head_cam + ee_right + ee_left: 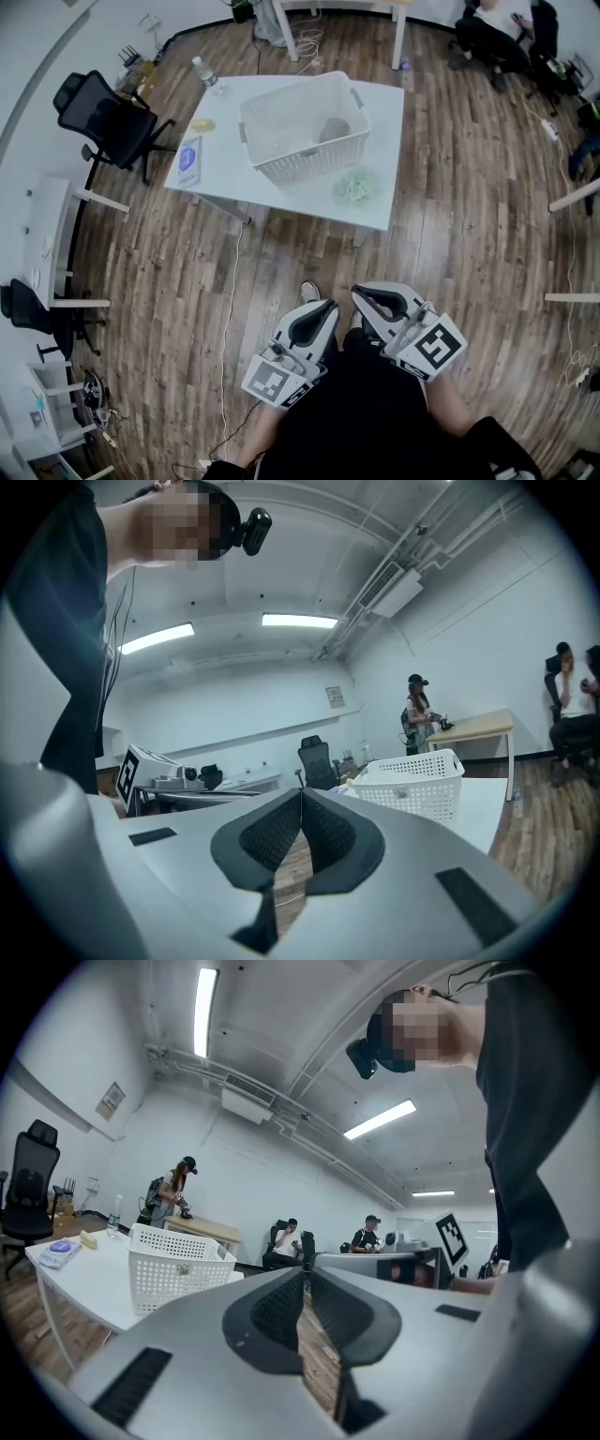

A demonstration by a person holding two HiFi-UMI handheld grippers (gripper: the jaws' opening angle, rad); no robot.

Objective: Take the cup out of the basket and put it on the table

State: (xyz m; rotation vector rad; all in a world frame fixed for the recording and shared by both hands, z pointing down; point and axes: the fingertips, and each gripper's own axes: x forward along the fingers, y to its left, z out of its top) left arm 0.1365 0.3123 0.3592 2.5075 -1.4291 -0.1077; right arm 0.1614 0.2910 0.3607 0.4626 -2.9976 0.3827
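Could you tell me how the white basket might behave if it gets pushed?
The basket looks like thin perforated plastic, so probably light and slightly flexible. Holding only a small cup, it would likely slide on the smooth table.

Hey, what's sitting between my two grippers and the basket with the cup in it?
Head view: wooden floor, then the near edge of the table, with a pale green crumpled wad lying right in front of the basket.

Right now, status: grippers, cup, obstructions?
Both shut, empty: left gripper, right gripper, short of the table. The cup lies in the basket. A green wad sits by the basket.
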